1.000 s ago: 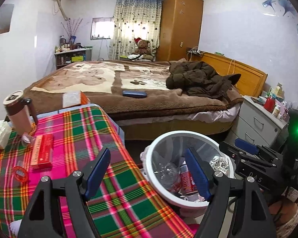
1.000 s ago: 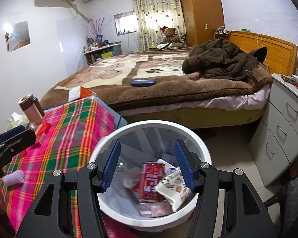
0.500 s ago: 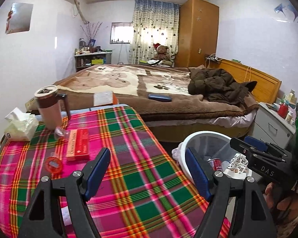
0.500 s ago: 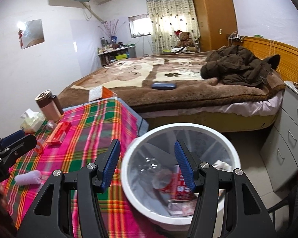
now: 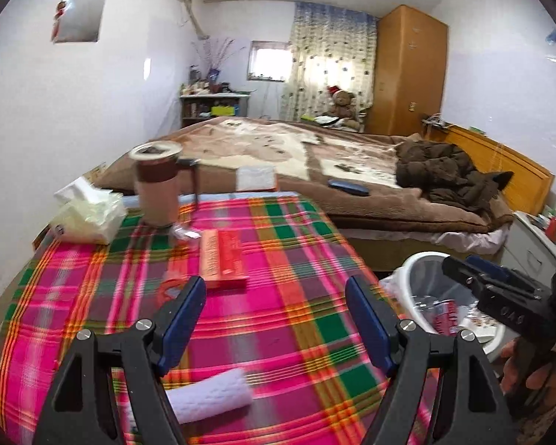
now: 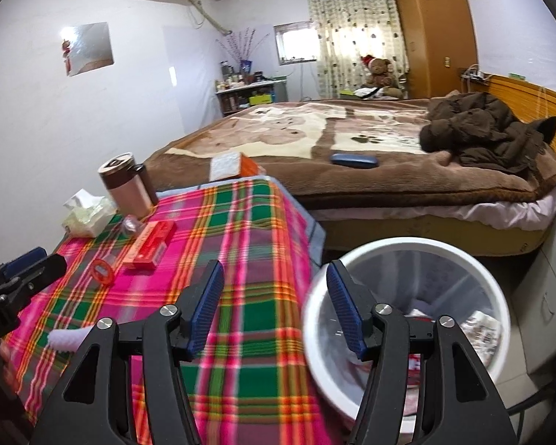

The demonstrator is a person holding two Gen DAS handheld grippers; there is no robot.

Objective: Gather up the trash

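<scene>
One white bin (image 6: 407,256) of wrappers (image 6: 480,328)

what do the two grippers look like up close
Both the left gripper and right gripper have black angular frames with triangular cutouts, silver bolts at the joints, and ribbed blue pads on the fingers. The right one's body shows white lettering and a green light.

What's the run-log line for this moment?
left gripper: open, empty, over plaid table | right gripper: open, empty, jaws just widened | white bin: holds trash
</scene>
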